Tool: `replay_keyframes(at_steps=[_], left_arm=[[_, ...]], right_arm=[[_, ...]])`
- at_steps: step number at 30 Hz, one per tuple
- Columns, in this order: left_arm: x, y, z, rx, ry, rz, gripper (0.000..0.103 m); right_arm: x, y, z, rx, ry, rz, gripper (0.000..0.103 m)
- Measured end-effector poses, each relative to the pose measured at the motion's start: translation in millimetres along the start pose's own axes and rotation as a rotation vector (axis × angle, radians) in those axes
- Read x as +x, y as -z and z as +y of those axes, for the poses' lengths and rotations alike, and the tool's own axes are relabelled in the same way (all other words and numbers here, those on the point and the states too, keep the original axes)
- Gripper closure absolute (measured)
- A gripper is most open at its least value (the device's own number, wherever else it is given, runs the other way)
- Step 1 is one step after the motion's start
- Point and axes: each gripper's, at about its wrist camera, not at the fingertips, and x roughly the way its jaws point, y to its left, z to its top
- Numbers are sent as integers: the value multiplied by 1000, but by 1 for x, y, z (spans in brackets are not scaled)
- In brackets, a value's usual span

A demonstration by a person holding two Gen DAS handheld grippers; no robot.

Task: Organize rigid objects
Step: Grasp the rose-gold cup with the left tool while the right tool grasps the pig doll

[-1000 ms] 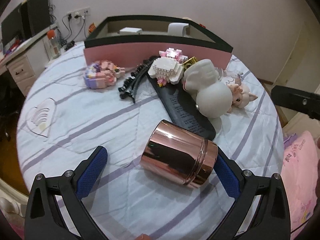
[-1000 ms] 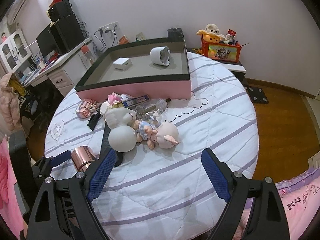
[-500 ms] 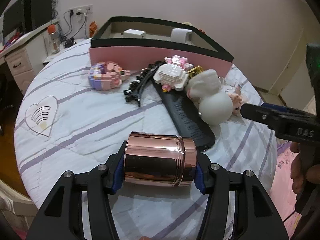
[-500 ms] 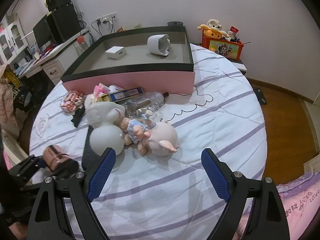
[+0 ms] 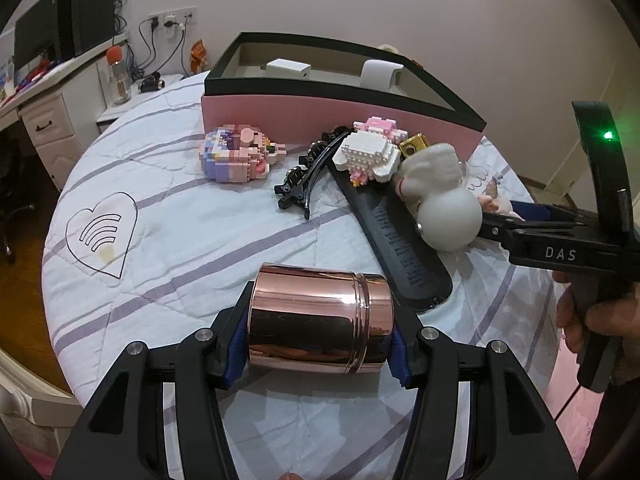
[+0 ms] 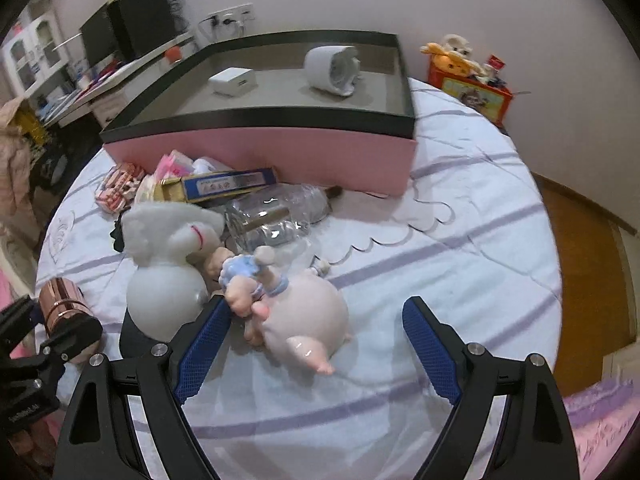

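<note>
My left gripper (image 5: 318,346) is shut on a rose-gold metal canister (image 5: 318,322) lying on its side, held by its two ends above the quilted table; the canister also shows in the right wrist view (image 6: 60,300). My right gripper (image 6: 316,344) is open, its fingers either side of a pink pig figurine (image 6: 304,320). A white gourd-shaped figure (image 6: 166,264) lies just left of the pig. The pink box with a black rim (image 5: 340,116) stands at the back, holding a white block (image 6: 232,80) and a white roll (image 6: 332,66).
Near the box lie a pink brick model (image 5: 236,156), a white brick model (image 5: 368,156), black hair clips (image 5: 308,176), a black flat case (image 5: 396,248), a clear bottle (image 6: 276,212) and a blue-gold box (image 6: 224,184). A desk (image 5: 48,92) stands left.
My left gripper closed on the canister and lifted it slightly. My right gripper moved forward and down, now straddling the pig figurine, still open.
</note>
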Motion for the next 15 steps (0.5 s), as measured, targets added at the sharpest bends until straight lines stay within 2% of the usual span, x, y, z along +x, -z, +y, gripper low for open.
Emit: replay_keyframes(at_steps=[3, 5, 8, 12, 15], left_arm=[[1, -2, 0, -2, -5, 0, 47], [2, -2, 0, -4, -8, 0, 47], [3, -3, 0, -3, -11, 1, 47], [1, -2, -1, -4, -13, 0, 47], [1, -2, -1, -3, -13, 0, 47]], right_arm=[[2, -2, 3, -61, -11, -24, 16], [5, -2, 7, -98, -54, -29, 33], [5, -2, 12, -132, -101, -33, 49], [3, 1, 17, -150, -94, -33, 55], [-3, 5, 13, -124, -108, -42, 56]])
